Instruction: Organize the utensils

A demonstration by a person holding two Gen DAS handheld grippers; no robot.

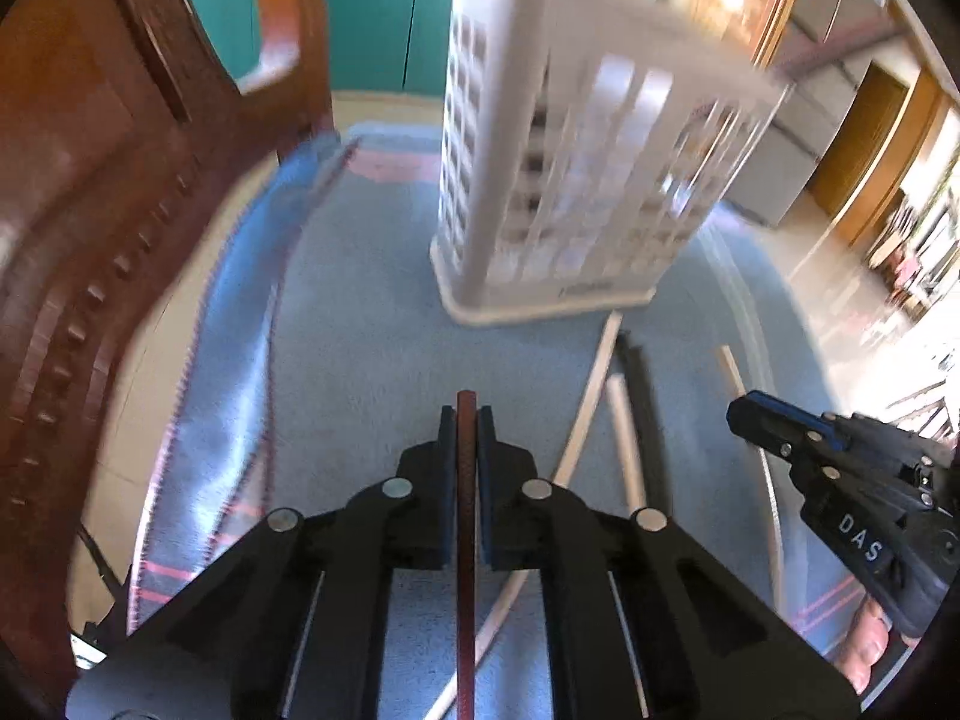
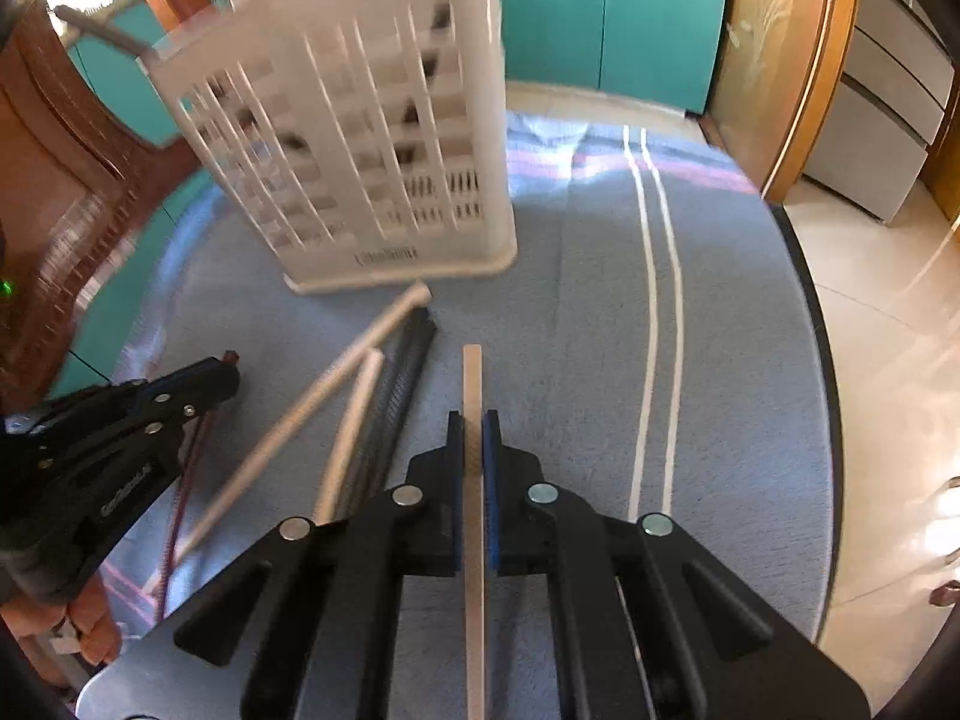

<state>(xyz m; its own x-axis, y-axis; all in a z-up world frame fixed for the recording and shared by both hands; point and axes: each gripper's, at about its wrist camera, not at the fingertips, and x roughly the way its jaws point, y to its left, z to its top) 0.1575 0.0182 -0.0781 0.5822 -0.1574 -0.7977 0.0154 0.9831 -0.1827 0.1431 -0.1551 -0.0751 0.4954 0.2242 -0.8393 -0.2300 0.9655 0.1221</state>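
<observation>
Left claw (image 1: 467, 420) is pinching a dark red stick (image 1: 465, 540); right claw (image 2: 474, 426) is pinching a pale flat stick (image 2: 473, 516). Three more sticks (image 2: 360, 414) lie on the blue cloth (image 2: 570, 360) just before the white caddy (image 2: 360, 138) (motion-blurred). Risk: both long sticks, gripped near one end, may swing, collide, or tip the caddy at insertion.
</observation>
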